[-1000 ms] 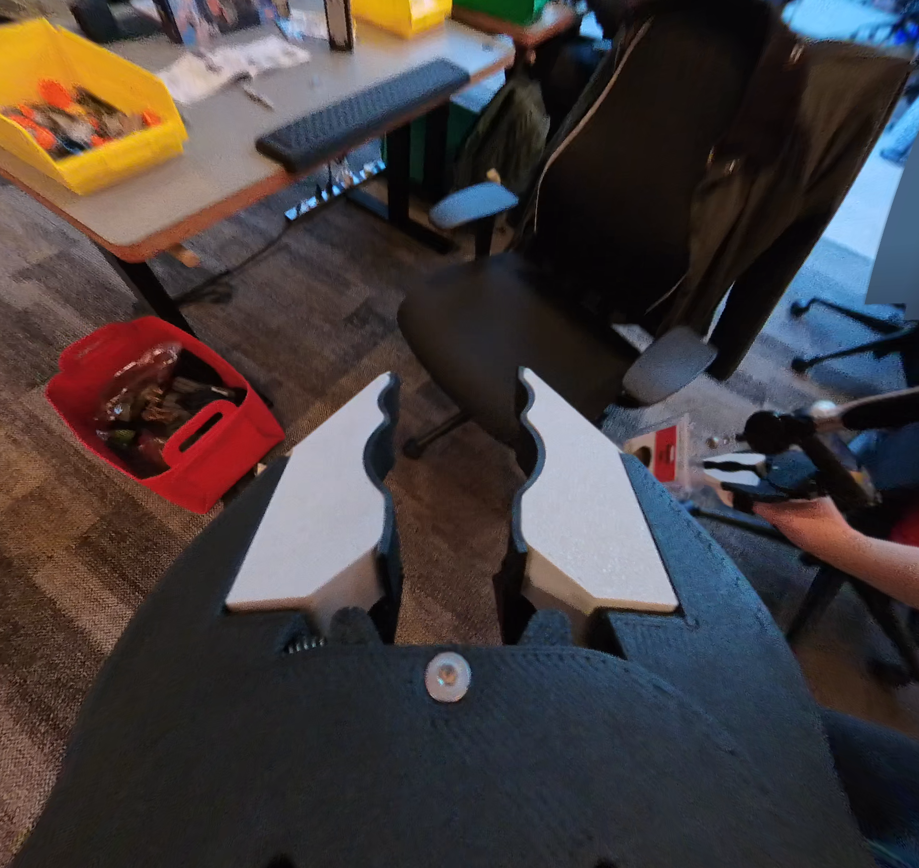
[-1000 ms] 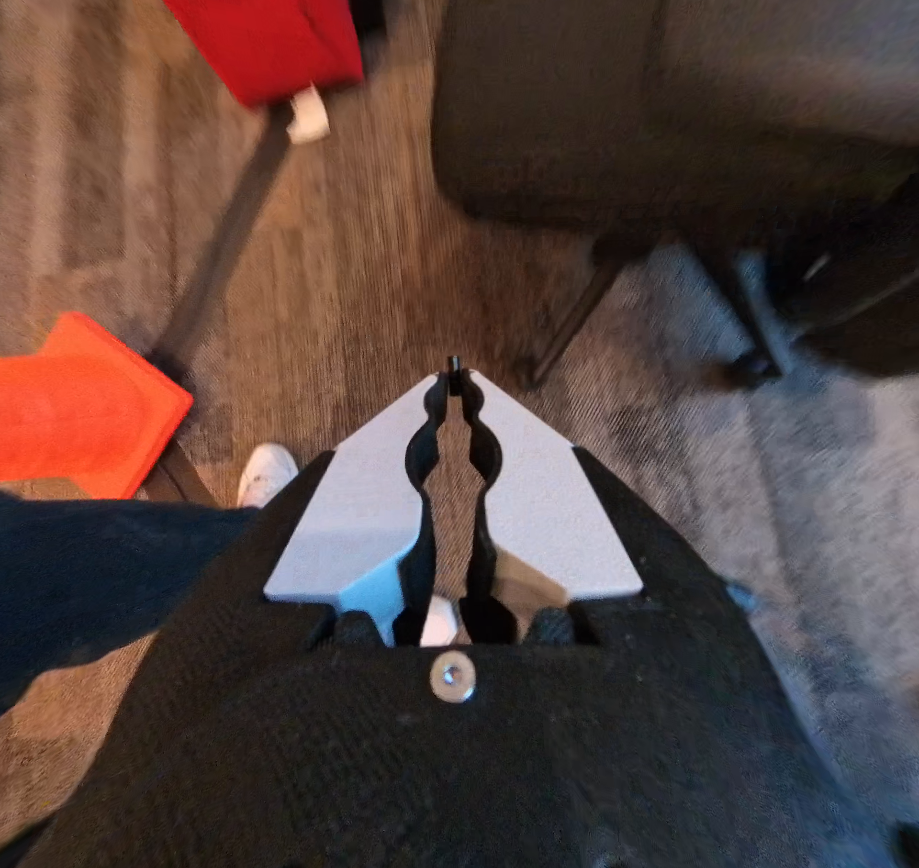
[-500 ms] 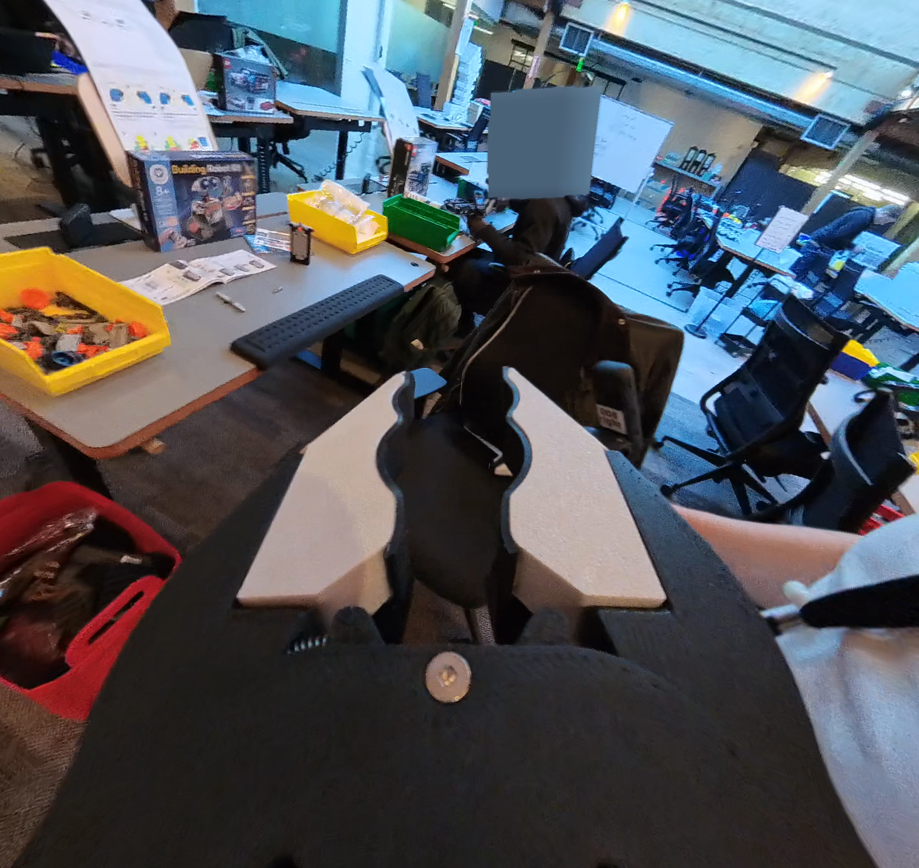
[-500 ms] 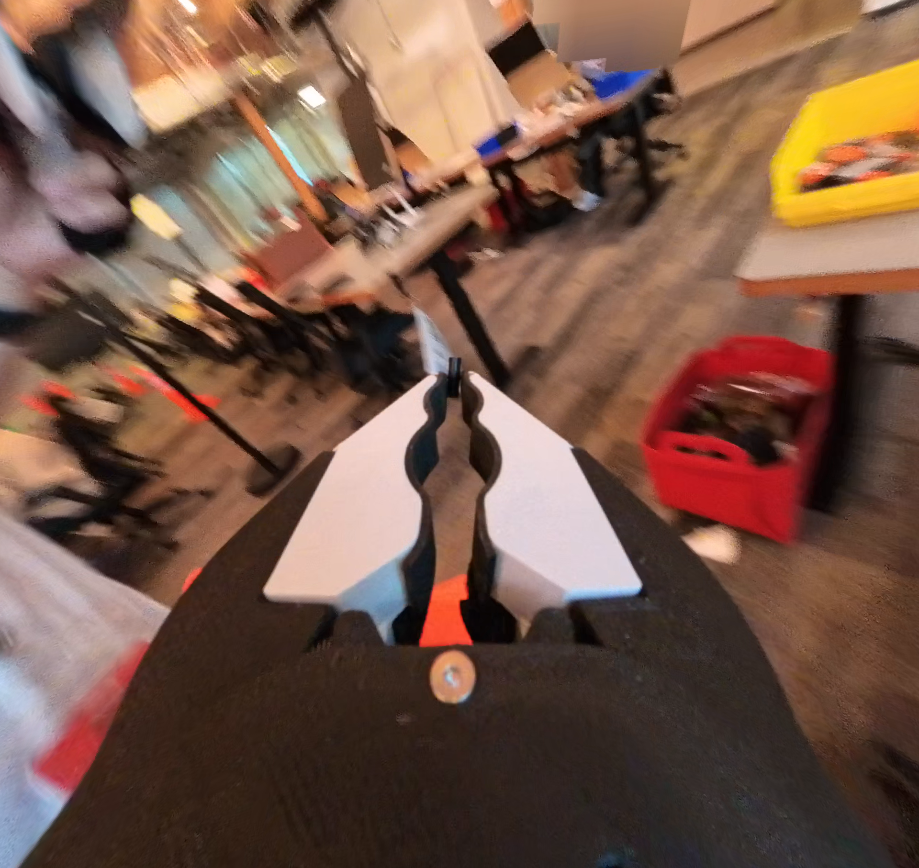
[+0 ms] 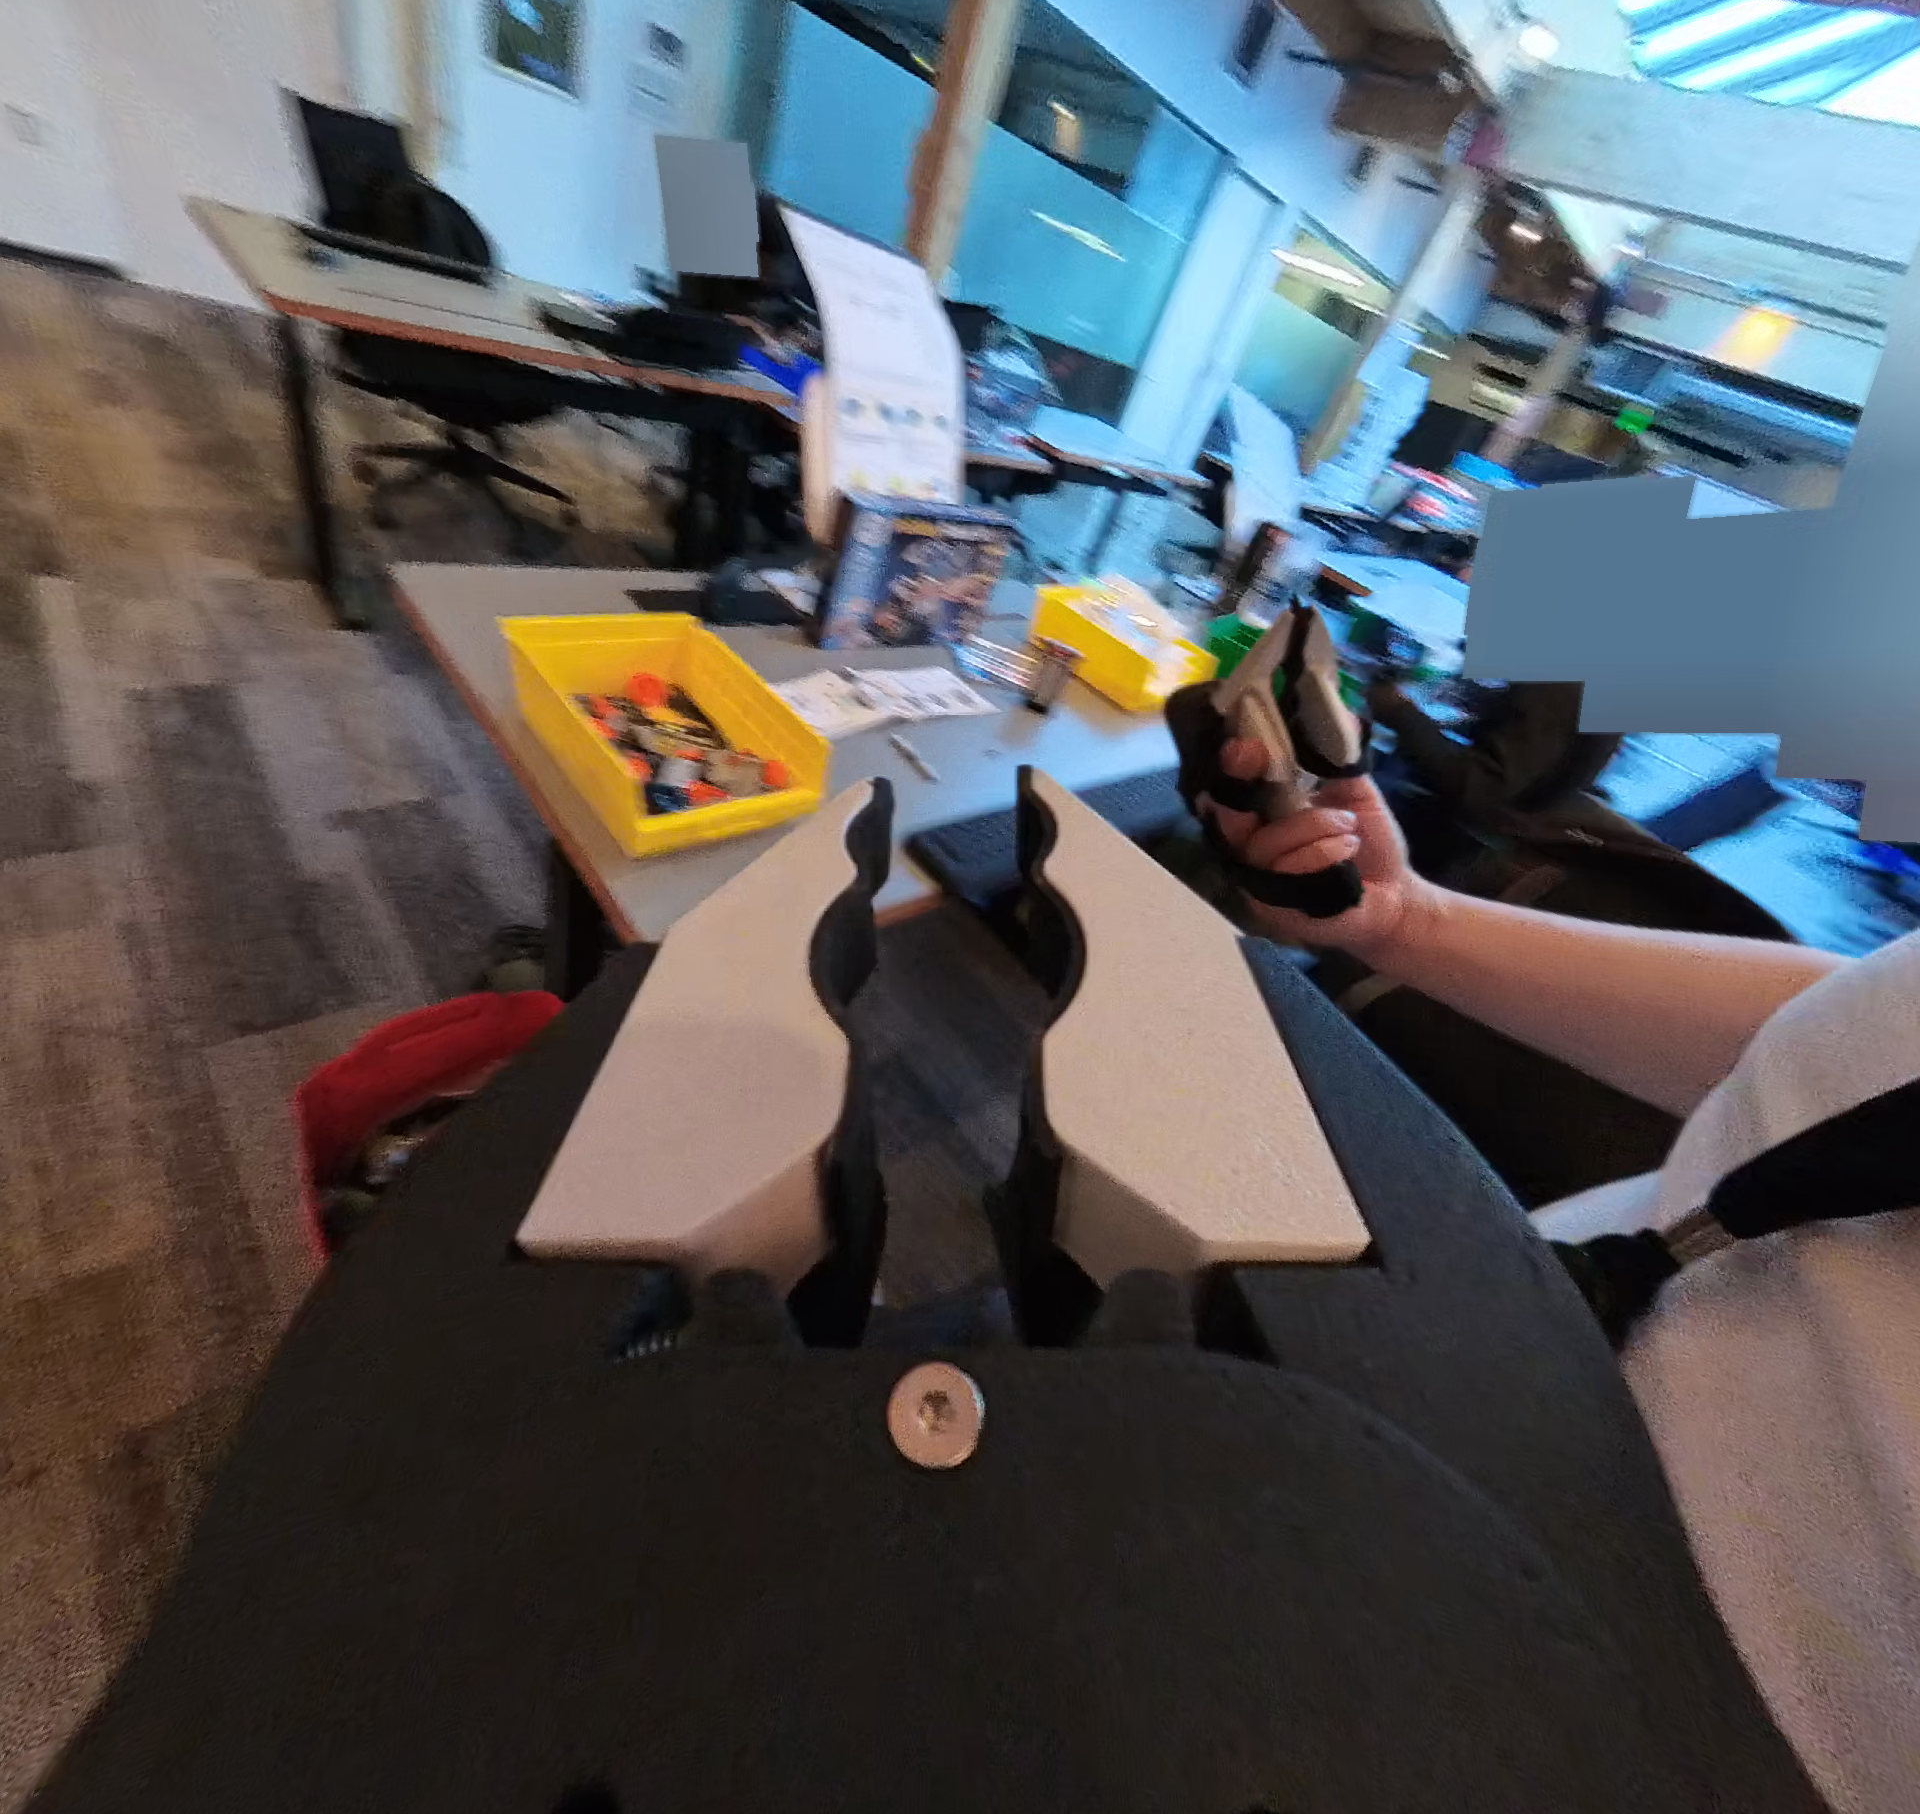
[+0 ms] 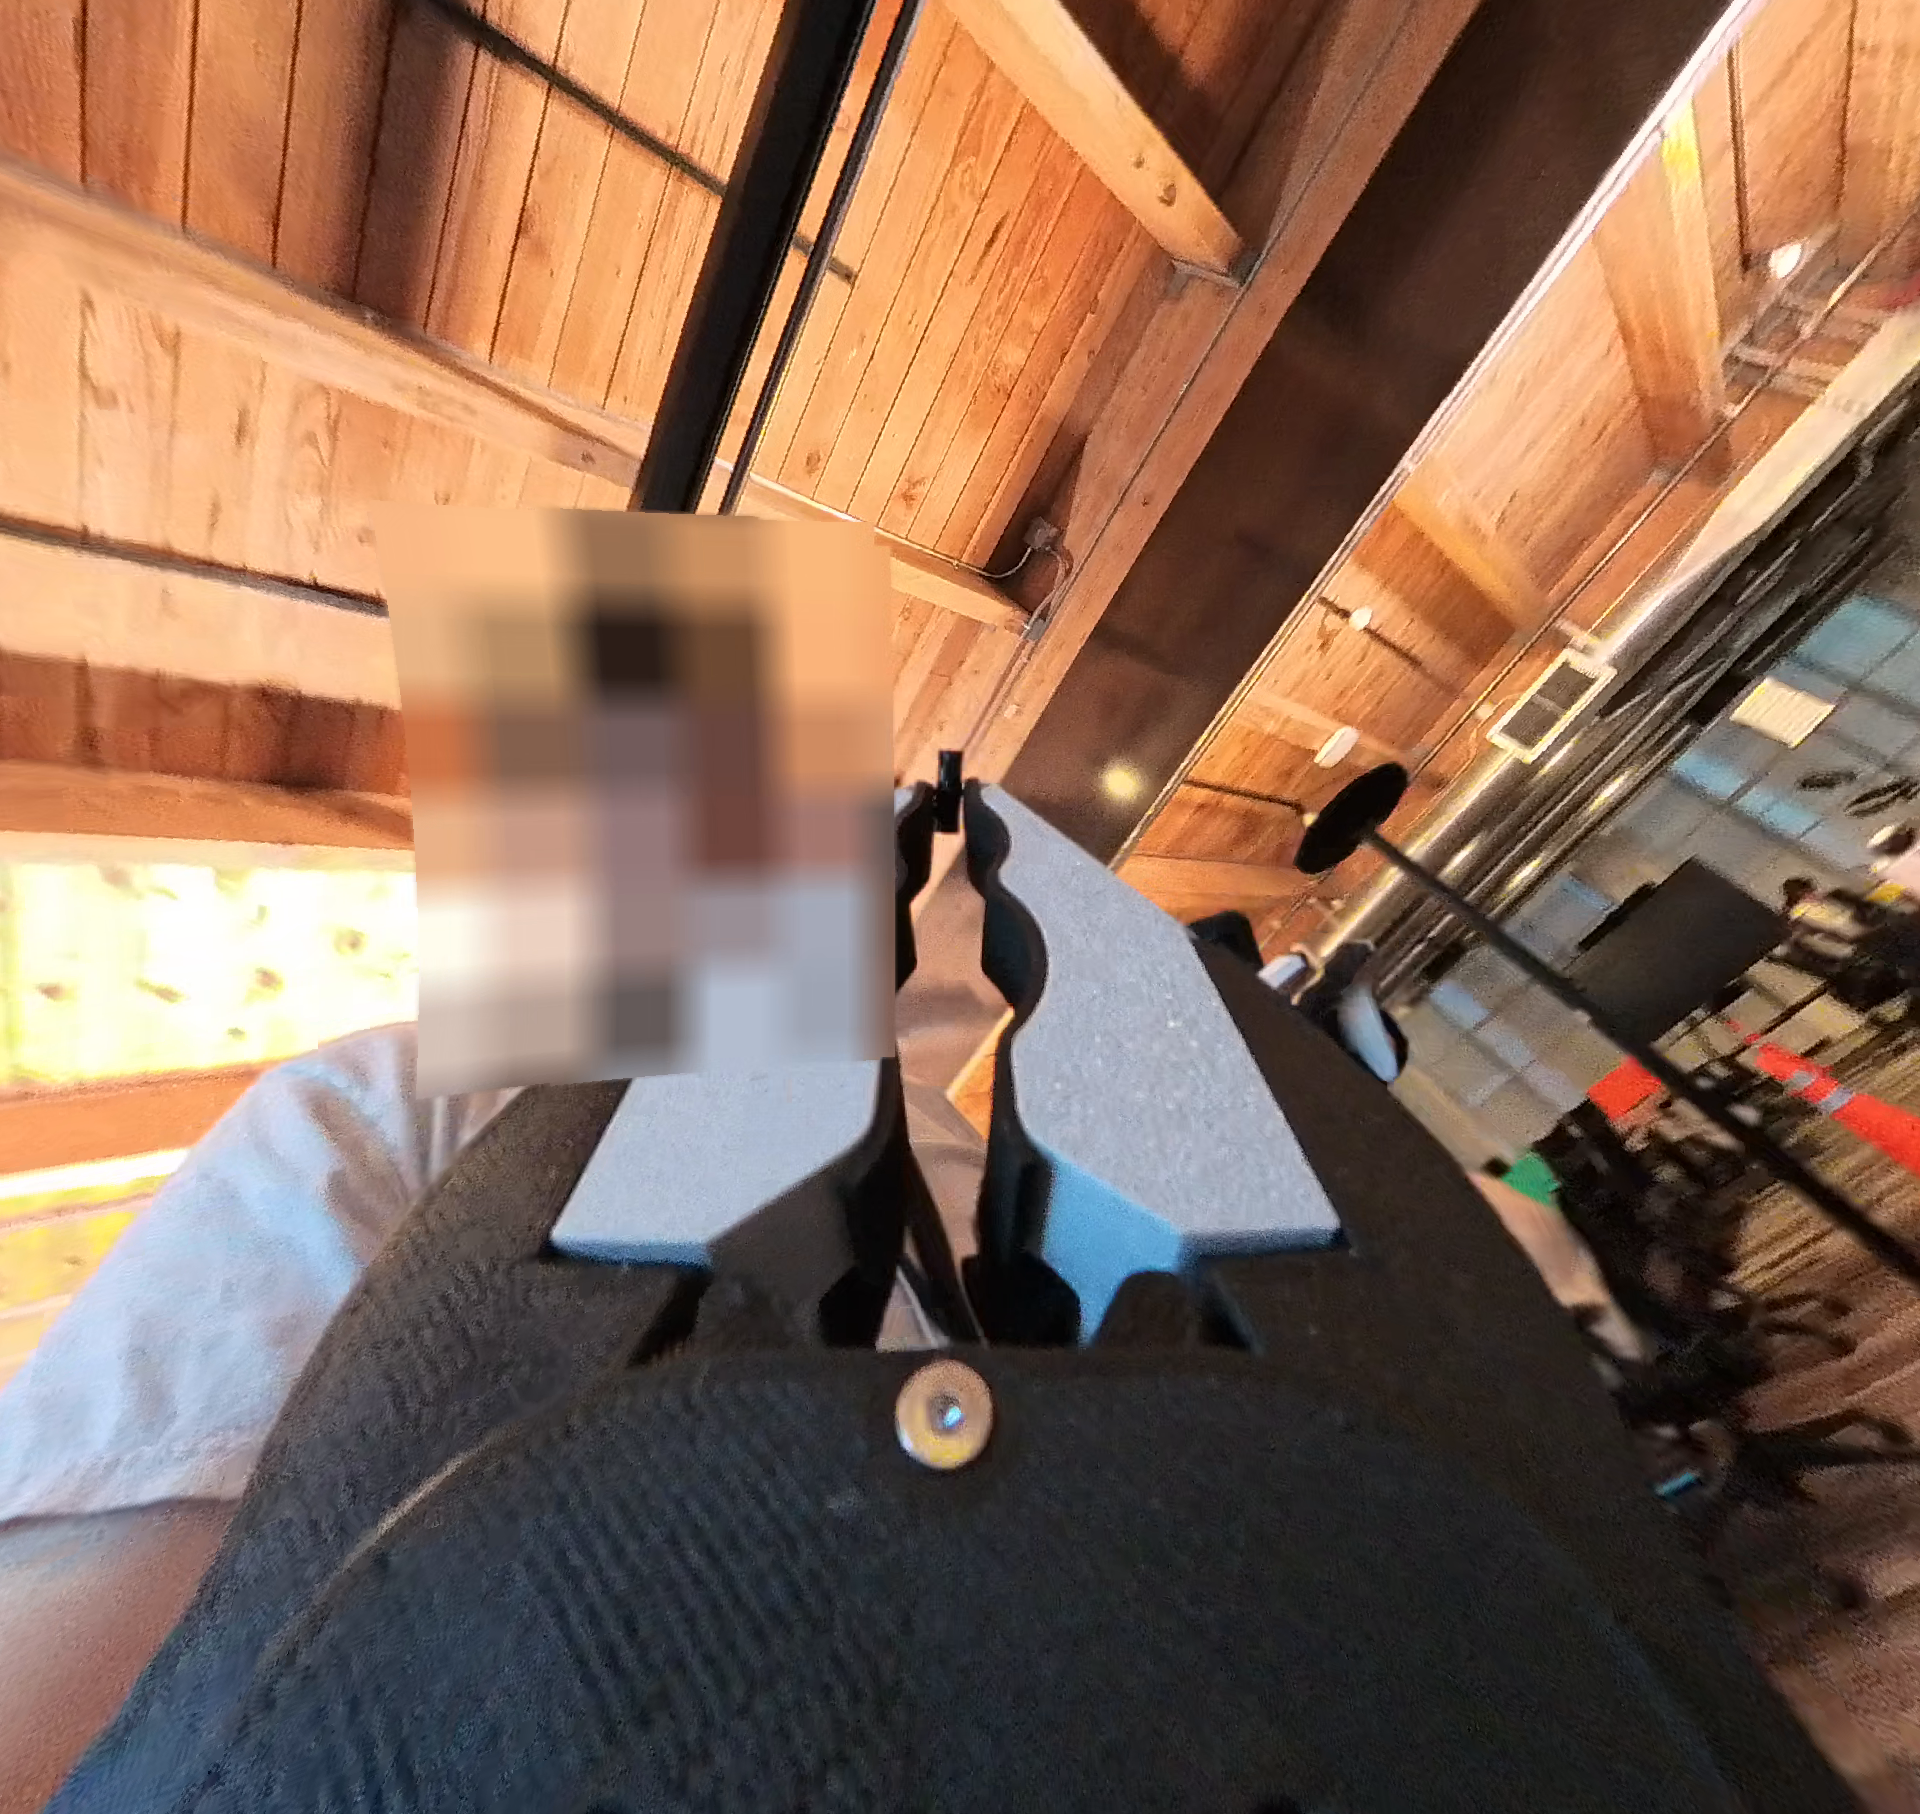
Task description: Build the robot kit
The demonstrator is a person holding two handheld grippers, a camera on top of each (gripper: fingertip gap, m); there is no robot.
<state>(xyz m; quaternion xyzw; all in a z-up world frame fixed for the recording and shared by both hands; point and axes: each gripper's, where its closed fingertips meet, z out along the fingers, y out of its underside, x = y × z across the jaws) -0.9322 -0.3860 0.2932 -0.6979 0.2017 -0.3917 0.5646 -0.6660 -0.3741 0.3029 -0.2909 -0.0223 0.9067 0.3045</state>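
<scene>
Left hand-held gripper: I see it spread apart, empty, above the table near a yellow bin.
Right hand-held gripper: pinching a small black pin, aimed at the wooden ceiling.

Up close, the left gripper is a broad black body with a rough, ribbed printed texture and one silver screw set in the middle. Its two fingers are pale grey wedges, each lined along the inner edge with wavy black padding. The right gripper is built just the same. The person wears a white short sleeve crossed by a black strap.
</scene>
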